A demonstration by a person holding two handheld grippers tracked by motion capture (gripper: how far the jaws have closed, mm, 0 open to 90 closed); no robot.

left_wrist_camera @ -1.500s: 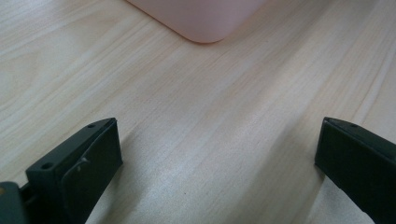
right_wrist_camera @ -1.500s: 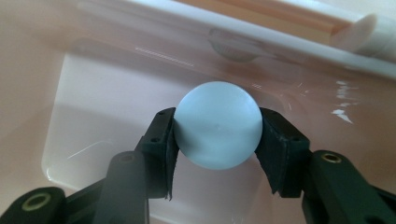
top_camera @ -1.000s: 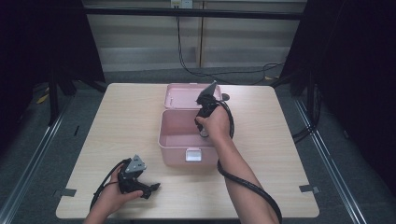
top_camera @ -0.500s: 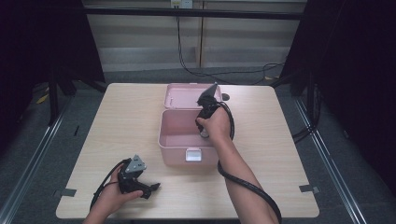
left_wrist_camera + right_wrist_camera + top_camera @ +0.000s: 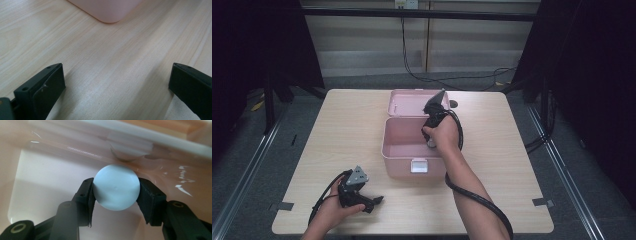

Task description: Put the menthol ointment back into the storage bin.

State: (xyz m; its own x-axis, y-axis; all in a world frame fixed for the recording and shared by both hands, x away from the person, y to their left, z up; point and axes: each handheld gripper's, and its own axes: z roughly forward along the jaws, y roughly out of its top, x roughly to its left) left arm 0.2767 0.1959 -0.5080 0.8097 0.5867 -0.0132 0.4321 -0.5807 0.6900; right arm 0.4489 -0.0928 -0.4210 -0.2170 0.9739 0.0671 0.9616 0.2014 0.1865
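Note:
A pink box [image 5: 398,150] stands open at the table's middle, its lid [image 5: 409,102] laid back behind it. My right gripper [image 5: 430,142] points down into the box at its right side. In the right gripper view its jaws are shut on a pale blue ball [image 5: 116,187], held just above the box's floor [image 5: 50,182] near a wall. My left gripper [image 5: 374,202] rests low at the table's front left, held in a hand. Its jaws stand wide apart over bare wood with nothing between them, and the box's corner [image 5: 110,12] lies ahead of them.
The wooden table [image 5: 342,130] has free room left and right of the box. A white latch [image 5: 418,165] sits on the box's front wall. Cables [image 5: 477,197] trail from both grippers. Dark curtains and floor rails surround the table.
The right gripper has dipped slightly lower into the box. The left gripper has stayed in place.

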